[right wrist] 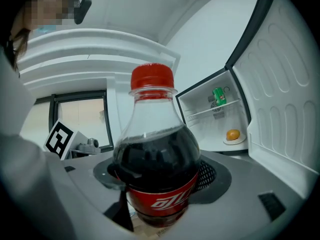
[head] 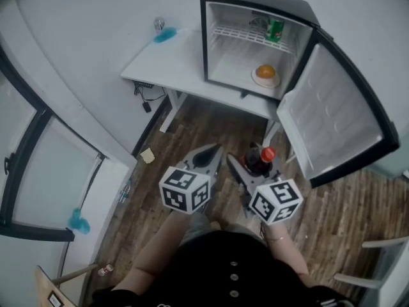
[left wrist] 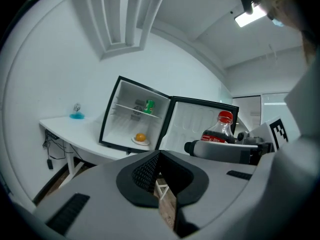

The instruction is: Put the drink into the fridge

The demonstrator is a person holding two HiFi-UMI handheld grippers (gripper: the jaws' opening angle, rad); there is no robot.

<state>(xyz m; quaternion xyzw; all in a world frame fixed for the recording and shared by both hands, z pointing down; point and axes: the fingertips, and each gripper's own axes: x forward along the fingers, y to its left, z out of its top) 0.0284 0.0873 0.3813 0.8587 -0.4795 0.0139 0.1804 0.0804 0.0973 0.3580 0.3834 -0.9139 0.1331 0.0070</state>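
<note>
The drink is a dark cola bottle with a red cap and red label. My right gripper is shut on its body and holds it upright above the wooden floor. In the right gripper view the bottle fills the middle between the jaws. My left gripper hangs beside it to the left, shut, with nothing in it. From the left gripper view the bottle shows at the right. The small black fridge stands open on a white table ahead of both grippers.
Inside the fridge, a green can stands on the wire shelf and an orange lies on a plate below. The fridge door swings out to the right. A blue object lies on the table's far left. A chair stands at the lower right.
</note>
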